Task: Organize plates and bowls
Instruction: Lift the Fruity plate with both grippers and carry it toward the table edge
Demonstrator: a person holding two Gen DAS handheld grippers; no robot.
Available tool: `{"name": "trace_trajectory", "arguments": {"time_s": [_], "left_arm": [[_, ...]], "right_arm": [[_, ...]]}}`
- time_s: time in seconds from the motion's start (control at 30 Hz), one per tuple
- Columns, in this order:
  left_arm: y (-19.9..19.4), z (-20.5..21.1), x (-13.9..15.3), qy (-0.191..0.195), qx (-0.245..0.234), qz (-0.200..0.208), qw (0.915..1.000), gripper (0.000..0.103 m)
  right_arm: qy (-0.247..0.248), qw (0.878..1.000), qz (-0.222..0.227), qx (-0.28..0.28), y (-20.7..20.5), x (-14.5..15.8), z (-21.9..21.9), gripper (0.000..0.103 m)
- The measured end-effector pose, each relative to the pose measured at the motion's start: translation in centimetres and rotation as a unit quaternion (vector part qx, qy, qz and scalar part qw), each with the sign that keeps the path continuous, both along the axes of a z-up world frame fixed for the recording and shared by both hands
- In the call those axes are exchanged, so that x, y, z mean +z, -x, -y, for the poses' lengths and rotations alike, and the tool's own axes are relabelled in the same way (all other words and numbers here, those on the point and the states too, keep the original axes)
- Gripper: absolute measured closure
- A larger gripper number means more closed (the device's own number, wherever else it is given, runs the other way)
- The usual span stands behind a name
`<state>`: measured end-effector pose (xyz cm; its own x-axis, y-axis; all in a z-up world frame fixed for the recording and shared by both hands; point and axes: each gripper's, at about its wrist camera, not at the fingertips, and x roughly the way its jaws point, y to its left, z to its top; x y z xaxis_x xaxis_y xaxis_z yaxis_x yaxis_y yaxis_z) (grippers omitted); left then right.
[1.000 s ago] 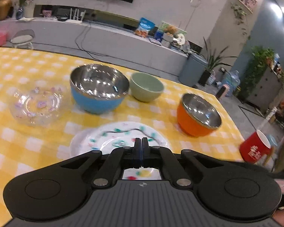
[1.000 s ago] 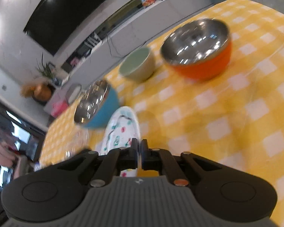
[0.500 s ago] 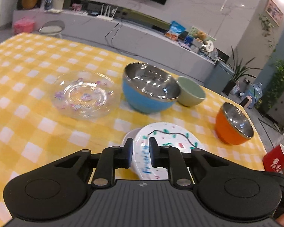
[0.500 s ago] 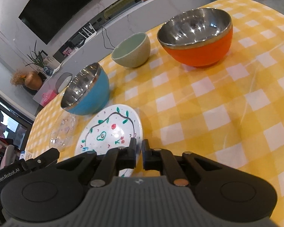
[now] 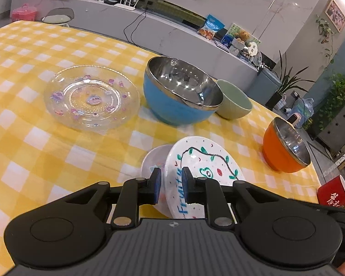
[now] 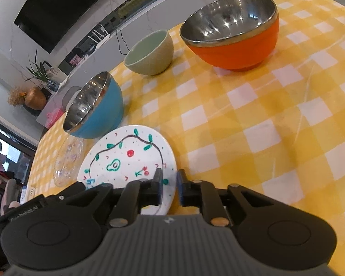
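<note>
A white plate with painted fruit point(image 5: 204, 170) point(image 6: 126, 163) is tilted up above the yellow checked table point(image 5: 57, 142). My left gripper point(image 5: 170, 187) is open with its fingers on either side of the plate's near rim. My right gripper point(image 6: 168, 187) is open astride the plate's opposite edge. A clear glass plate point(image 5: 92, 97) point(image 6: 67, 161) lies at the left. A blue steel bowl point(image 5: 181, 94) point(image 6: 95, 110), a green ceramic bowl point(image 5: 233, 102) point(image 6: 150, 54) and an orange steel bowl point(image 5: 285, 147) point(image 6: 232, 31) stand behind.
A red cup point(image 5: 333, 192) stands at the table's right edge in the left wrist view. A grey sideboard point(image 5: 149, 34) with clutter runs behind the table.
Both grippers have opened from shut. The left gripper moved left and closer, and its fingers now straddle the fruit plate's rim. The plate has tilted up.
</note>
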<state>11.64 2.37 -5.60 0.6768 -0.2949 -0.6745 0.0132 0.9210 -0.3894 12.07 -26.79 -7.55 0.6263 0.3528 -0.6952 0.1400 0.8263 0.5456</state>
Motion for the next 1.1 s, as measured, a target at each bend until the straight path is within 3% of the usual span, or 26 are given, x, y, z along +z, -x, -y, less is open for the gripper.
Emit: {"name": "trace_trajectory", "arguments": {"time_s": [0.07, 0.43, 0.6, 1.1], "left_arm": [[-0.2, 0.1, -0.1, 0.002, -0.005, 0.001, 1.0000, 0.089], [-0.6, -0.3, -0.6, 0.004, -0.005, 0.003, 1.0000, 0.086], [-0.7, -0.3, -0.6, 0.007, -0.003, 0.000, 1.0000, 0.087], [0.8, -1.4, 1.3, 0.009, 0.002, 0.009, 0.9999, 0.090]], "right_arm": [[-0.003, 1.000, 0.004, -0.007, -0.2, 0.0, 0.1, 0.075], [-0.025, 1.000, 0.001, -0.017, -0.6, -0.5, 0.4, 0.076], [-0.038, 0.999, -0.009, -0.019, -0.6, -0.9, 0.5, 0.093], [-0.073, 0.997, 0.002, -0.021, 0.6, 0.5, 1.2, 0.098]]}}
